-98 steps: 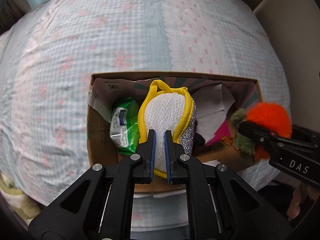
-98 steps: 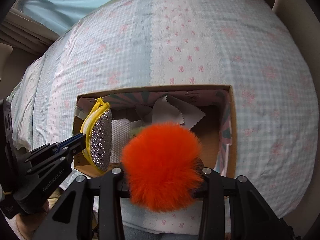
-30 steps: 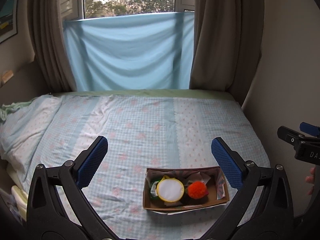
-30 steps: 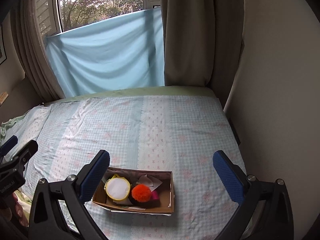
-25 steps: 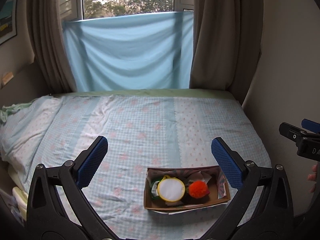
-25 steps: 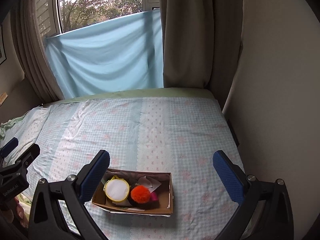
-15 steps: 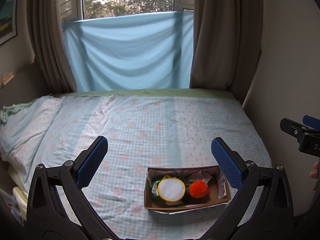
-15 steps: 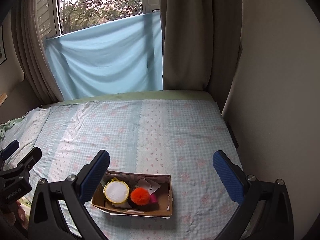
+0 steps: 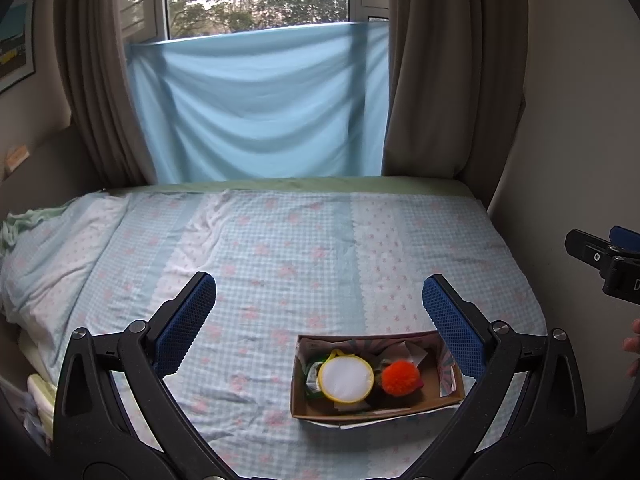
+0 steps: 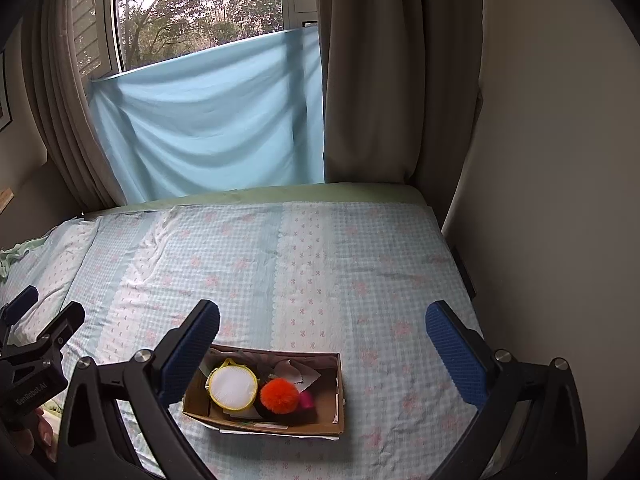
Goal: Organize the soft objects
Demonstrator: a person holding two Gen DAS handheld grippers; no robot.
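A cardboard box [image 9: 452, 397] [image 10: 338, 392] sits on the bed near its front edge. Inside lie a round white mesh pad with a yellow rim [image 9: 346, 377] [image 10: 233, 386], an orange pompom [image 9: 399, 377] [image 10: 279, 395], a green packet [image 9: 313, 376] and fabric scraps [image 10: 298, 374]. My left gripper [image 9: 320, 326] is open and empty, held high above the bed. My right gripper [image 10: 322, 350] is open and empty, likewise raised well back from the box.
The bed wears a pale blue checked sheet with pink flowers [image 9: 280, 248]. A blue cloth [image 9: 256, 104] hangs over the window between brown curtains [image 9: 432, 72]. A wall [image 10: 560, 160] runs along the right side of the bed.
At the earliest frames each gripper held an item over the box: the mesh pad on the left, the pompom on the right. Both items now lie in the box, and both grippers are open and pulled far back.
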